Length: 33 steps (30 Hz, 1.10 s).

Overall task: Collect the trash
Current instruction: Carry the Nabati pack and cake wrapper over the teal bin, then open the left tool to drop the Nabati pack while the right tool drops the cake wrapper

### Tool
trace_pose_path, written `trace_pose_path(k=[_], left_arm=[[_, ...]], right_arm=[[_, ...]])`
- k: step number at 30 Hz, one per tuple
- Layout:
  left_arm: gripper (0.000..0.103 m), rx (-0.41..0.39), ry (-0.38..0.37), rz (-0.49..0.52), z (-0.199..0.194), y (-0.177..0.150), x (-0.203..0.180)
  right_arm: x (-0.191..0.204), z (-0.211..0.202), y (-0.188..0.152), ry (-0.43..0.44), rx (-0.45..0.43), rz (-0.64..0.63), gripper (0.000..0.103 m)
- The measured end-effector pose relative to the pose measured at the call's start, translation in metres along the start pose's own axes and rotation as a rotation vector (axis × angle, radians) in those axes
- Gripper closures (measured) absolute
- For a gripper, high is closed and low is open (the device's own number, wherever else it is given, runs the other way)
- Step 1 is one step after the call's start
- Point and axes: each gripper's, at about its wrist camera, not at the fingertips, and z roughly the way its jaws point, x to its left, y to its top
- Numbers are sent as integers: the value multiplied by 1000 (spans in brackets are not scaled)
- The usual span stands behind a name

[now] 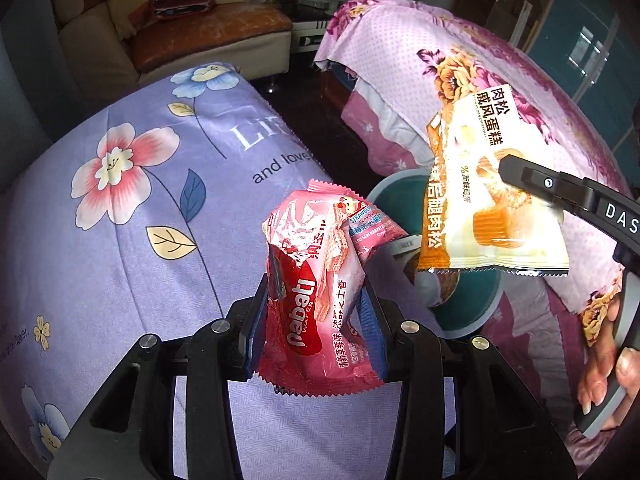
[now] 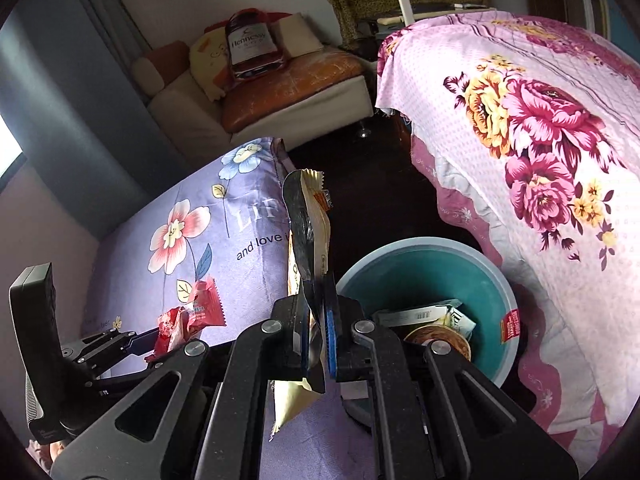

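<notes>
Left gripper (image 1: 316,300): fingers pinched the pink wrapper (image 1: 316,272), angled steeply down above the lilac bed (image 1: 120,240).
Right gripper (image 2: 318,320): fingers pressed flat on the cream wrapper (image 2: 308,236), tilted toward the bin (image 2: 496,280).
Advice: centre each wrapper over the bin's mouth before letting go; both looked light and liable to drift.

a bin (image 2: 428,264) stands on the floor between two cloth-covered surfaces, trash (image 2: 432,320) lying inside it.

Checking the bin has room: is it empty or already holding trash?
Not empty: the teal bin already holds a carton and a round lid.
</notes>
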Motion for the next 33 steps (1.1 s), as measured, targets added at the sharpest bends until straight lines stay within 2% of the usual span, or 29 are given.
trace_pose_path(k=[8,20,21,23,26,33], left_arm=[[61,40,-18,47,21,13,-46],[59,79,-32,107,49,28,-95],[58,80,-33,110,51,29,-98],[43,81,-31,116,54,30,-102],[30,73,-13,121,57,31,-105],[17,91,14,104,65,29,-99]], right_arm=[[-56,-6,-4,-28,-5,72,97],[-101,-8,-7,-58,-4,121,97],[-104,-8,-6,-59,-3,123,97],[-107,-7,-6,-60,0,126,97],[-110,-4,-6,-61,6,131,97],[-110,7,-7,-61,31,130,97]])
